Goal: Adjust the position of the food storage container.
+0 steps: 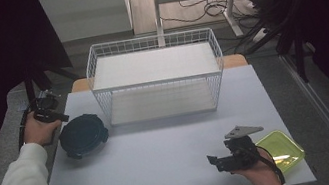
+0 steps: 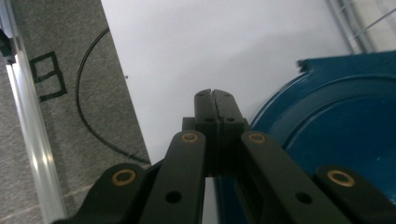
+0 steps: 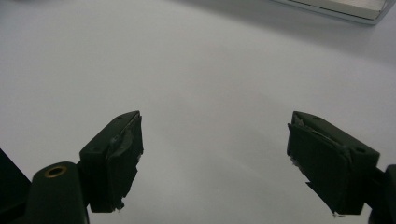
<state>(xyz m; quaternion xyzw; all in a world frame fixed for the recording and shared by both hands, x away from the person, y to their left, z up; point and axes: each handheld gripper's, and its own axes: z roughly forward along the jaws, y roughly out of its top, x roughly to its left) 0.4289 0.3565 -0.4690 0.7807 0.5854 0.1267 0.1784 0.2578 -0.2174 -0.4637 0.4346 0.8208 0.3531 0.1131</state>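
Grey carpet and dark curtains surround a pale table (image 1: 174, 162), and at its far side stands a white wire basket (image 1: 157, 76) with two levels. Near the left edge of the table lies a round dark blue lid (image 1: 83, 135), flat on the surface. The left gripper (image 1: 57, 116) is just beside the lid, on its outer left side; in the left gripper view its jaws are pressed together with nothing between them, and the lid's (image 2: 336, 135) rim passes close to the right of the tips. So the lid lies toward the table's middle from this tool, and I judge the left hand (image 1: 39, 128) must work on it. The right gripper (image 1: 217, 161) rests well apart, near the front right, jaws spread over bare table, beside a green tray (image 1: 284, 151). Nothing blocks the way between lid and basket.
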